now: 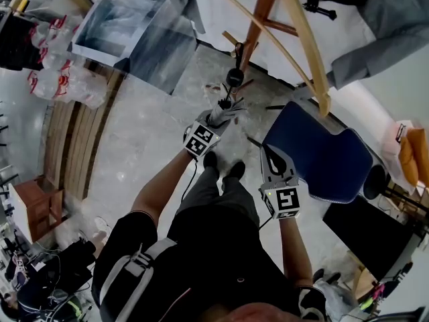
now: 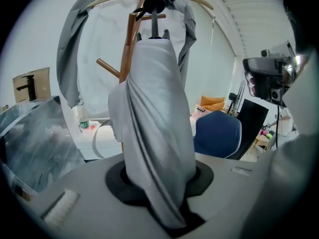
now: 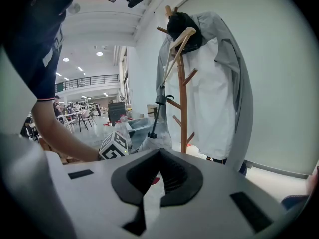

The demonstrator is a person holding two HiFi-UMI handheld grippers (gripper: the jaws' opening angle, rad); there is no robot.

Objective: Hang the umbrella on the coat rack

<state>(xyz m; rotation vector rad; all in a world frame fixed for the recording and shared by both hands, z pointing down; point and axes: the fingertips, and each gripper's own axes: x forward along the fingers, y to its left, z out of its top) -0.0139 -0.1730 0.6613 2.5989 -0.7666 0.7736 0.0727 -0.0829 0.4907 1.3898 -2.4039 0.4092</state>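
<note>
Left gripper (image 1: 216,121) clamps the folded grey umbrella (image 2: 154,123), aimed at the wooden coat rack (image 3: 183,98) but not yet hung, while the right gripper (image 3: 159,156) waits closed and empty.

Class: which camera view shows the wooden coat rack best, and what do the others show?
The right gripper view: the coat rack stands side-on, with pole, pegs and hung clothes visible. The head view looks down on part of its pole. In the left gripper view the umbrella hides most of the rack.
</note>
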